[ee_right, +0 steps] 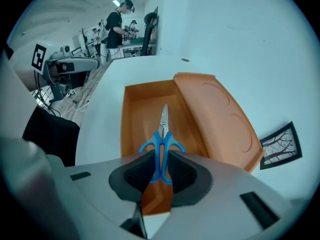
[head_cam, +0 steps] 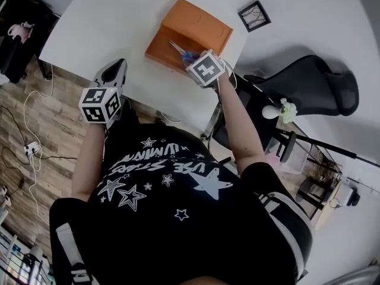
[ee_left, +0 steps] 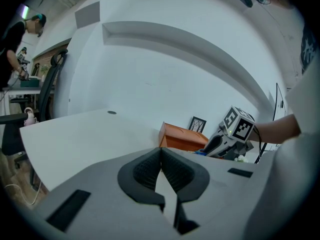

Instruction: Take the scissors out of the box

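An open orange box (head_cam: pixel 189 33) with its lid folded back lies on the white table (head_cam: pixel 107 28). Blue-handled scissors (ee_right: pixel 161 143) point blades-first over the box's inside (ee_right: pixel 145 111). My right gripper (ee_right: pixel 161 171) is shut on the scissors' handles, holding them above the box's near edge; in the head view the scissors (head_cam: pixel 183 53) stick out from it (head_cam: pixel 196 63). My left gripper (head_cam: pixel 114 76) sits at the table's near edge, left of the box, its jaws shut with nothing between them (ee_left: pixel 161 171). From the left gripper view the box (ee_left: pixel 181 139) and right gripper (ee_left: pixel 227 139) show ahead.
A small black picture frame (head_cam: pixel 254 15) lies on the table beyond the box. A black office chair (head_cam: pixel 309 91) stands right of the table. Cables run across the wooden floor (head_cam: pixel 29 135) at the left. People work at desks in the background (ee_right: pixel 120 21).
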The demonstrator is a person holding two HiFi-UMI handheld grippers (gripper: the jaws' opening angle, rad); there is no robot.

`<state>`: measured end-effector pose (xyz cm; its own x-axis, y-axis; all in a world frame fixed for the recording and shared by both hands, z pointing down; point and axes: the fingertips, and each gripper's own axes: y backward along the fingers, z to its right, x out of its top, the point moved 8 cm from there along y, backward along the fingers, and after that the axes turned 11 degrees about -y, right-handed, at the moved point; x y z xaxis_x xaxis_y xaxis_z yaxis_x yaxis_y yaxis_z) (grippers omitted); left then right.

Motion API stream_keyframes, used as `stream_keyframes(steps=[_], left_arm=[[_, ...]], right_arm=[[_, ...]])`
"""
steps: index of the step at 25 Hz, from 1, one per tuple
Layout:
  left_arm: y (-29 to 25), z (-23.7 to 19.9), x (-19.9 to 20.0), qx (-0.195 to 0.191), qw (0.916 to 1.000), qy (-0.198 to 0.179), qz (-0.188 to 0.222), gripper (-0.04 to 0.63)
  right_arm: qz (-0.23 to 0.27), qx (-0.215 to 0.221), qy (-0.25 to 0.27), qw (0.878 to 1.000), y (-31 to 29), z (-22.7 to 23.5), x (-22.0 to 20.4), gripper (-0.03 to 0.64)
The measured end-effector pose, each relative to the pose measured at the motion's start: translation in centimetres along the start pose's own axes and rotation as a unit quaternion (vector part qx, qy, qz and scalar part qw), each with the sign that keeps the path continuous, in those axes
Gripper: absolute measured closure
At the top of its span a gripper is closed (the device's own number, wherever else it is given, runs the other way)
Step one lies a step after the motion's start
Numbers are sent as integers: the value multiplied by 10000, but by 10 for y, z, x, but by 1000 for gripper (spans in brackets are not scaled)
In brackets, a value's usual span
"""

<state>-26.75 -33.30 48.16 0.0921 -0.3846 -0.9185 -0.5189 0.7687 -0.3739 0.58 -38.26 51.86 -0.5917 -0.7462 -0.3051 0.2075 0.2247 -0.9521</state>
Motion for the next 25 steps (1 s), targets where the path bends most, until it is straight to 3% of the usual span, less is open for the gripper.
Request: stream_keyframes(steps=[7, 16, 19, 25], left_arm=[[10, 43, 5, 204, 9997, -53, 129, 577], [35, 110, -8, 703, 9970, 145, 297, 577], [50, 118, -10, 938, 9943, 318, 385, 577], [80, 120, -11, 1087, 9930, 211, 402, 577]], right_arm=[[1058, -112, 57, 9943, 35, 15, -13, 514], [1728, 502, 137, 9836, 67, 12, -56, 514], [1897, 583, 213, 9799, 74, 7, -65, 514], [2448, 658, 47, 9673, 88, -16, -70, 514]])
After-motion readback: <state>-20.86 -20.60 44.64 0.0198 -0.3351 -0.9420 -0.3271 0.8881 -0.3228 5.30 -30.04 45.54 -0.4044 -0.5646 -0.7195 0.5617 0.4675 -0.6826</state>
